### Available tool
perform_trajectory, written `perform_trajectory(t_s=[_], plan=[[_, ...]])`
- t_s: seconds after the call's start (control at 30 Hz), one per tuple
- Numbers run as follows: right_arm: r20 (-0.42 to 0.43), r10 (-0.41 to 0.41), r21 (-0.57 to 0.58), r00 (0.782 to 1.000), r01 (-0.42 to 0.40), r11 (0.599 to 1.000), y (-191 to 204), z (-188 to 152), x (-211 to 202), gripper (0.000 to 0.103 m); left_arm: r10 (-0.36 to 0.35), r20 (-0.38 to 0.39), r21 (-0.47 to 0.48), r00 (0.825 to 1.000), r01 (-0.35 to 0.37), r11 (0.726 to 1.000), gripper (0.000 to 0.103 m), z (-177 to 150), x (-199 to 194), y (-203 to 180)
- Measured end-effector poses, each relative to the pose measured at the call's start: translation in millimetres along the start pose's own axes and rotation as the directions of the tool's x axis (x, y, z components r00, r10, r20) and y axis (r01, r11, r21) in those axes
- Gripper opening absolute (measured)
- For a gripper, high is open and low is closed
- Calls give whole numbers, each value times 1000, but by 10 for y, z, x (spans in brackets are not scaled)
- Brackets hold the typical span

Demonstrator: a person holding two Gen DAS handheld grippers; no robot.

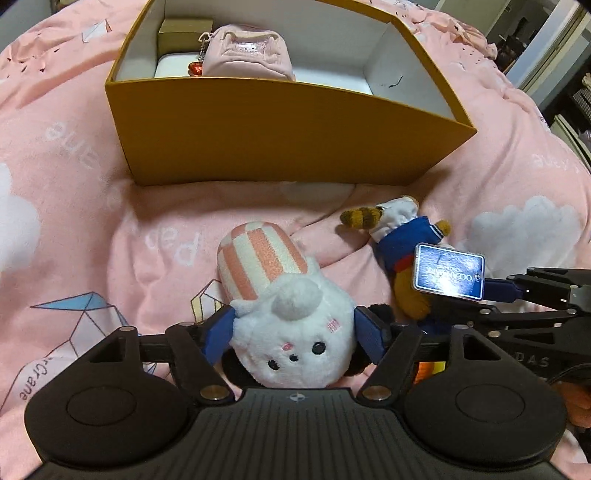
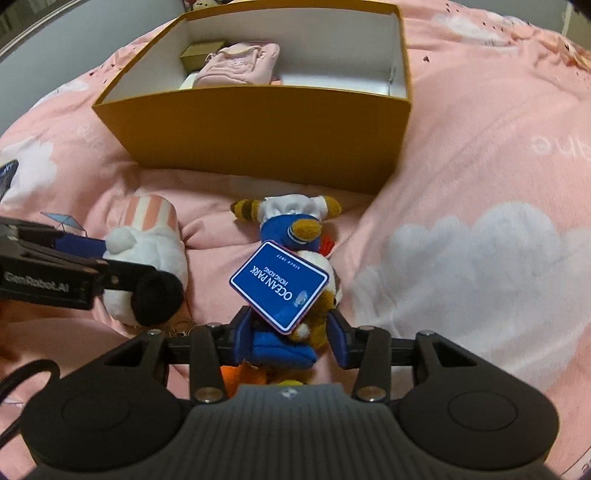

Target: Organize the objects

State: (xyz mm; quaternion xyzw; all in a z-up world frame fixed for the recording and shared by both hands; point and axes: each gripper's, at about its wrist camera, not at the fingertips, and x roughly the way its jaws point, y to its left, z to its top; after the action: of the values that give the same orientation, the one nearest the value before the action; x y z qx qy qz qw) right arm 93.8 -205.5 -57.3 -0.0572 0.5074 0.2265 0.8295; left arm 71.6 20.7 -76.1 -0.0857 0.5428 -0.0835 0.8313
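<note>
A white plush toy (image 1: 291, 332) with a pink-and-white striped hat lies face up on the pink bedspread. My left gripper (image 1: 295, 332) is shut on it, one blue pad against each side of its head. To its right lies a brown plush animal (image 2: 295, 229) in a blue and white outfit, with a blue "OCEAN PARK" tag (image 2: 279, 284) on top of it. My right gripper (image 2: 291, 339) is shut on its lower body, at the blue trousers. In the left wrist view the right gripper (image 1: 517, 291) reaches in from the right edge. An open yellow box (image 1: 258, 129) stands just beyond both toys.
Inside the box are a pink pouch (image 1: 247, 51) with a red charm, a small gold box (image 1: 184, 31) and a white item (image 1: 173, 64); its right half shows bare white floor. The pink bedspread (image 1: 74, 221) rises in soft folds around the box. Dark furniture stands beyond the bed at far right.
</note>
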Motion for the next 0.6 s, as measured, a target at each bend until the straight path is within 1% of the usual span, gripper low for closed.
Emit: perform_trajectory(t_s=[0.07,0.2,0.27,0.37,0.47,0.53,0.6], plan=[[4,0,4,1000,0,1000,-21,-9,-39,48,-12,9,-12,1000,12,1000,84,-1,-36,38],[27,-16,-22,1000,16,1000,-13,43,-125,57,-48,29,-53,998,49,997,85,-10,-152,136],[44,-23,-40,999,25,999,-4,78,-185,59,-75,40,-75,996,78,994,87,-6,-220,190],[58,-26,-61,998,30,998,51,204,-161,60,-101,58,-100,993,106,989,88,-8,-328,276],[59,-18,-79,998,23,997,39,262,-164,61,-107,58,-136,993,114,984,88,-15,-365,381],[46,-1,-81,999,5,997,25,296,-123,61,-121,40,-187,992,127,974,88,-24,-304,466],[26,19,-79,999,-17,997,13,323,-64,61,-161,17,-241,987,161,957,88,-41,-190,522]])
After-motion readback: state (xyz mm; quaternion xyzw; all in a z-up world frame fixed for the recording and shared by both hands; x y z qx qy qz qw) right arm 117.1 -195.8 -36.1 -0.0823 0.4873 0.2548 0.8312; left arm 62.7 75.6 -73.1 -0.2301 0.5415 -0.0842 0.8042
